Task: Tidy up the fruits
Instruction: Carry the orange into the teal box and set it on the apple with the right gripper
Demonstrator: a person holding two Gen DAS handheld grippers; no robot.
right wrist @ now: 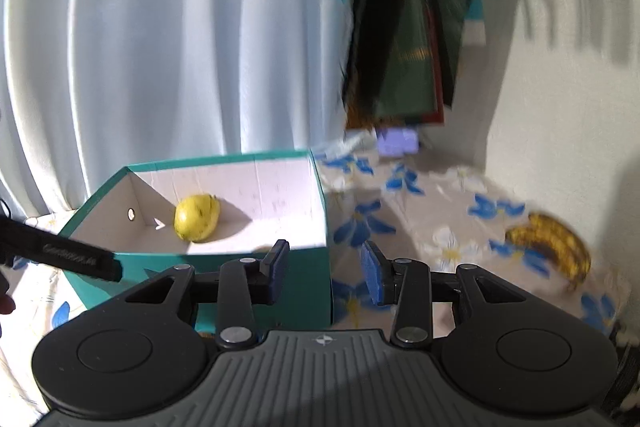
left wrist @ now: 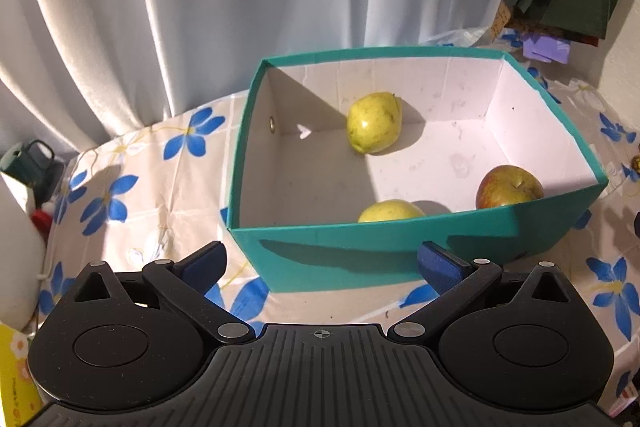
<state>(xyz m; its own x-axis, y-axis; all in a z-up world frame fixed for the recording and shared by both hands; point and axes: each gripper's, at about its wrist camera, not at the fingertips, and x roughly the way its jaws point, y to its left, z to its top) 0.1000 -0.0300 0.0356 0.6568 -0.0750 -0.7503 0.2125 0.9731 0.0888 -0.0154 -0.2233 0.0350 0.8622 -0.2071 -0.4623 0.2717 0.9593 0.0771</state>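
My left gripper (left wrist: 320, 267) stands wide and empty, just short of the teal box (left wrist: 400, 247) holding two yellow fruits (left wrist: 374, 123) and a red apple (left wrist: 509, 187). My right gripper (right wrist: 324, 275) is narrow, nothing between its pads. The bananas (right wrist: 554, 247) lie ahead to its right on the worktop (right wrist: 420, 211). Risk: reaching over, I could clip the box corner directly ahead, or bruise the soft, spotted bananas. Hanging dark bags (right wrist: 404, 27) crowd the space beyond.

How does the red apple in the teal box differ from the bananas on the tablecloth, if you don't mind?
The red apple is round and red-orange; the bananas are long, curved, yellow with dark patches. The red apple lies inside the teal box; the bananas lie outside on the tablecloth. Neither is gripped.
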